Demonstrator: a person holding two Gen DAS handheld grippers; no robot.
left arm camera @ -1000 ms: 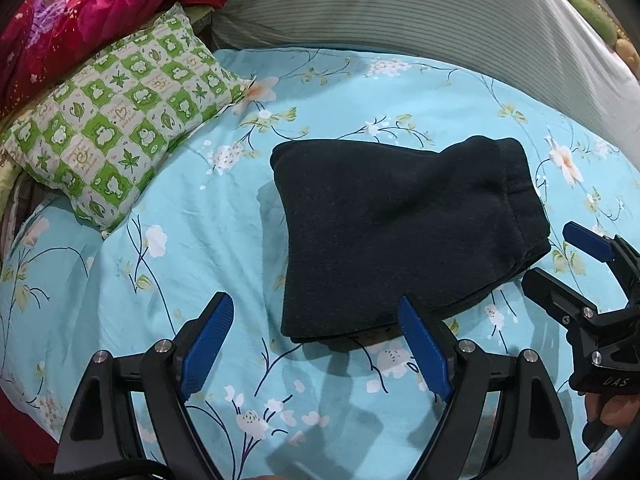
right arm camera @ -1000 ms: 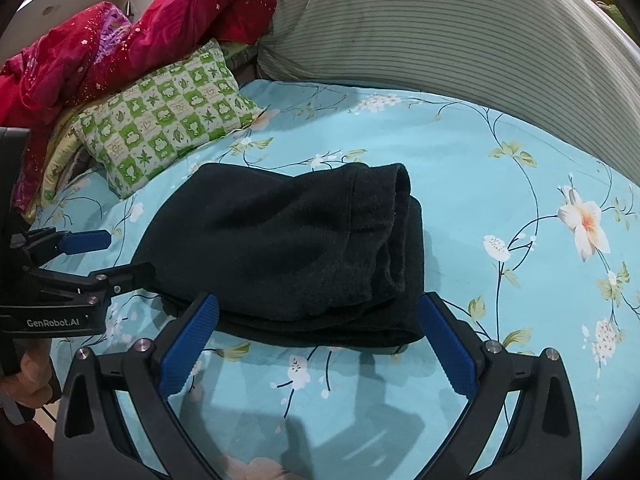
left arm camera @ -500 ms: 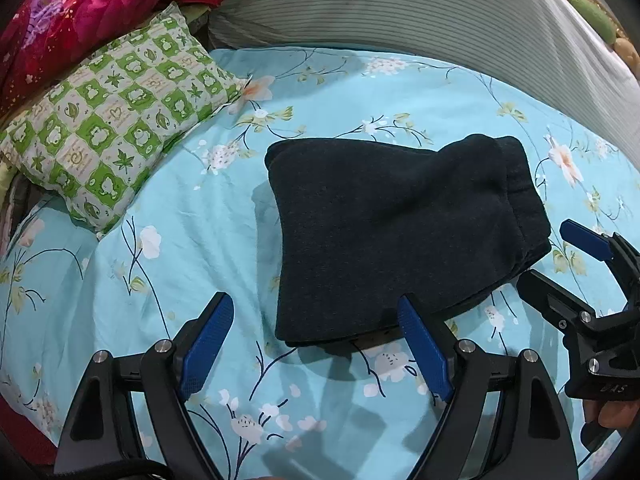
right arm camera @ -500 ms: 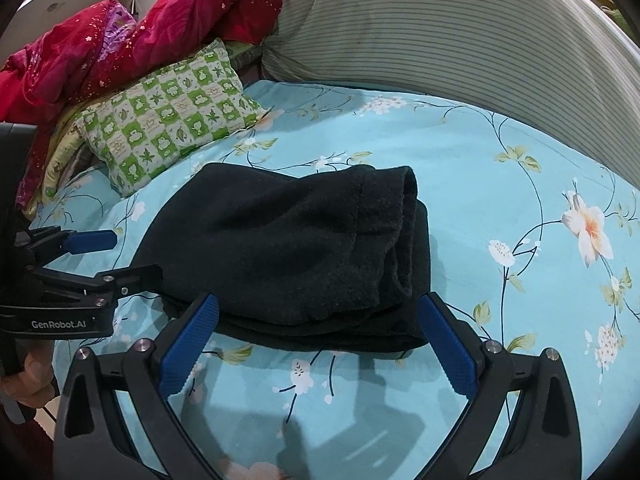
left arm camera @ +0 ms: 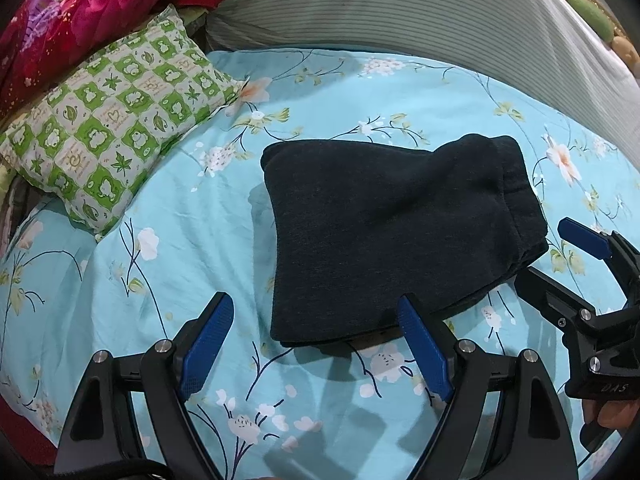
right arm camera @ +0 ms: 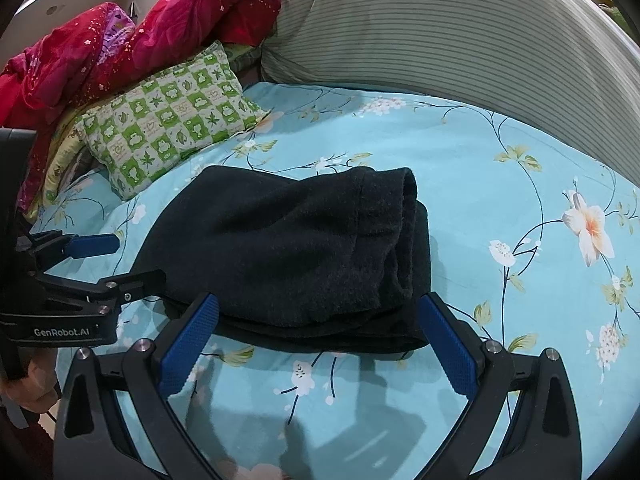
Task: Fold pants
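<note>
The dark navy pants (left arm camera: 392, 232) lie folded into a compact stack on the light blue floral bedsheet (left arm camera: 192, 240); they also show in the right wrist view (right arm camera: 296, 256), waistband to the right. My left gripper (left arm camera: 316, 336) is open and empty, just short of the stack's near edge. My right gripper (right arm camera: 316, 332) is open and empty at the stack's near edge. Each gripper shows in the other's view: the right one (left arm camera: 560, 256) at the stack's right corner, the left one (right arm camera: 132, 260) at its left corner.
A green-and-white checked pillow (left arm camera: 108, 128) lies at the left. A red blanket (right arm camera: 120, 44) is heaped behind it. A large grey striped bolster (left arm camera: 420, 8) runs along the back of the bed. Bare sheet (right arm camera: 520, 184) spreads right of the pants.
Both grippers have drawn back slightly from the folded pants. Both stay open. The pants have not moved.
</note>
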